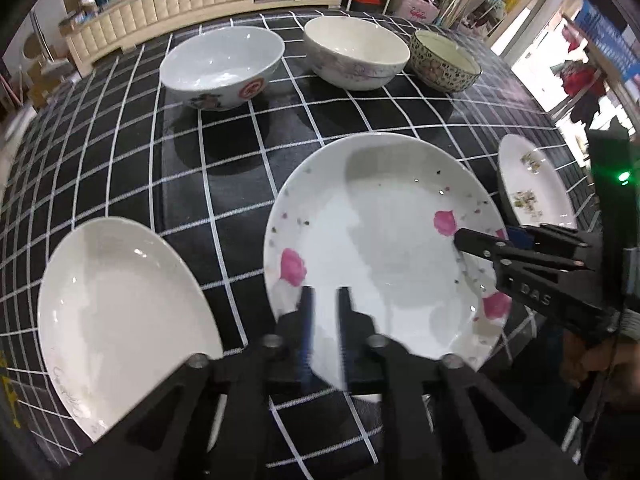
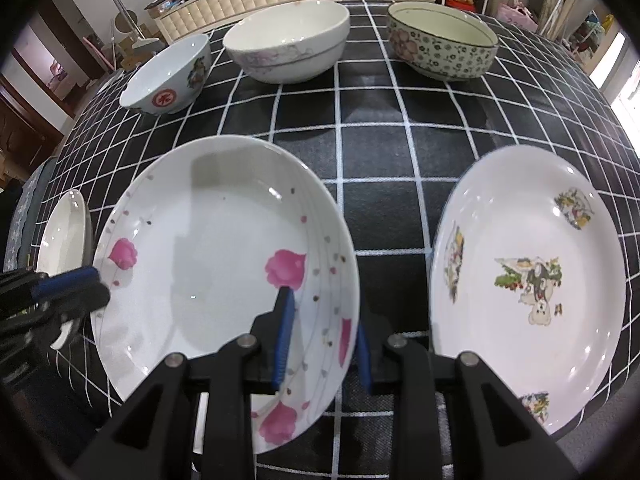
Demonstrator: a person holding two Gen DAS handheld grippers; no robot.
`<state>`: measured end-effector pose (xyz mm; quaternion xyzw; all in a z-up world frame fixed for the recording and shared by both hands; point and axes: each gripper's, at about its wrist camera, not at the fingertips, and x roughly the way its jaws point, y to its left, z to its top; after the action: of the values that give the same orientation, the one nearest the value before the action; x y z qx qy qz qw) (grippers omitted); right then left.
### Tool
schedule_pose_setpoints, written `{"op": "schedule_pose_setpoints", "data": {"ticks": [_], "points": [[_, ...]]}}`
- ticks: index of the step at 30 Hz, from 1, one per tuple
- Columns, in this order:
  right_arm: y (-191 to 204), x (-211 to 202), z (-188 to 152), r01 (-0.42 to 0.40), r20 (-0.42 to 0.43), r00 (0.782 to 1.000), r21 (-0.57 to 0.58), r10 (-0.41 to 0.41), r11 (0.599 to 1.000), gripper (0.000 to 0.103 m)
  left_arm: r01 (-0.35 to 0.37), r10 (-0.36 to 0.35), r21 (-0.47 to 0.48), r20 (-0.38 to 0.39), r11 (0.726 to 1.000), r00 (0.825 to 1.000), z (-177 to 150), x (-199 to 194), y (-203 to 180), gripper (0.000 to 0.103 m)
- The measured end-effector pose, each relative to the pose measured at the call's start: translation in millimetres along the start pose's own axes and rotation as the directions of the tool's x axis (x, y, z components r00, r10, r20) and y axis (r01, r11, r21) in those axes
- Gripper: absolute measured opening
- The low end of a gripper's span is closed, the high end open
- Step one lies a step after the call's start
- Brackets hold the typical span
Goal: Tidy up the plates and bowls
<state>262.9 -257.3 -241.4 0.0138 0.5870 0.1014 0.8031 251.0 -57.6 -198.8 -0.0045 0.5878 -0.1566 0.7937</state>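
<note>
Pink-flower plate [image 2: 208, 264]: between my two grippers, unstacked
Right gripper [image 2: 322, 344]: clamped on its 4 o'clock rim
Left gripper [image 1: 324, 320]: jaws slightly apart over the 7 o'clock rim; gripping nothing
Plates: plain plate [image 1: 120, 300] at 9, cartoon plate [image 2: 528, 280] at 3
Bowls: three bowls [image 2: 288, 44] at 12, unnested

- "DAS", embossed letters on the black body of the right gripper [image 1: 480, 240].
- Red circular seal with one illegible character, on the white bowl [image 2: 170, 80].
</note>
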Motion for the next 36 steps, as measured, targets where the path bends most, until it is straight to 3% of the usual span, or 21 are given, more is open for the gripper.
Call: {"op": "schedule_pose_setpoints", "data": {"ticks": [2, 5, 16, 21, 26, 32, 36], "points": [[0, 0, 0, 0.0, 0.003, 1.0, -0.003, 0.0, 1.0, 0.032, 0.037, -0.037, -0.005, 0.004, 0.999, 0.999, -1, -5, 6, 0.031], [0, 0, -1, 0.002, 0.008, 1.0, -0.002, -0.002, 1.0, 0.032, 0.044, -0.044, -0.007, 0.005, 0.999, 0.999, -2, -6, 8, 0.031], [-3, -2, -2, -0.019, 0.018, 1.0, 0.005, 0.019, 1.0, 0.032, -0.052, 0.052, -0.025, 0.007, 0.998, 0.999, -4, -3, 14, 0.031], [-4, -2, -1, -0.025, 0.019, 1.0, 0.006, 0.025, 1.0, 0.032, -0.028, 0.027, -0.036, -0.025, 0.999, 0.999, -4, 6, 15, 0.031], [-4, -2, -1, -0.026, 0.021, 0.999, 0.005, 0.026, 1.0, 0.032, -0.054, 0.054, -0.009, -0.037, 0.998, 0.998, -5, 17, 4, 0.031], [-5, -2, -2, -0.03, 0.018, 0.999, -0.003, 0.03, 1.0, 0.032, -0.053, 0.051, -0.044, -0.047, 0.998, 0.998, -2, 27, 13, 0.019], [-6, -2, -1, -0.036, 0.02, 0.999, 0.007, 0.036, 0.999, 0.032, -0.011, 0.007, -0.077, -0.047, 0.997, 0.999, -1, 31, 19, 0.019]]}}
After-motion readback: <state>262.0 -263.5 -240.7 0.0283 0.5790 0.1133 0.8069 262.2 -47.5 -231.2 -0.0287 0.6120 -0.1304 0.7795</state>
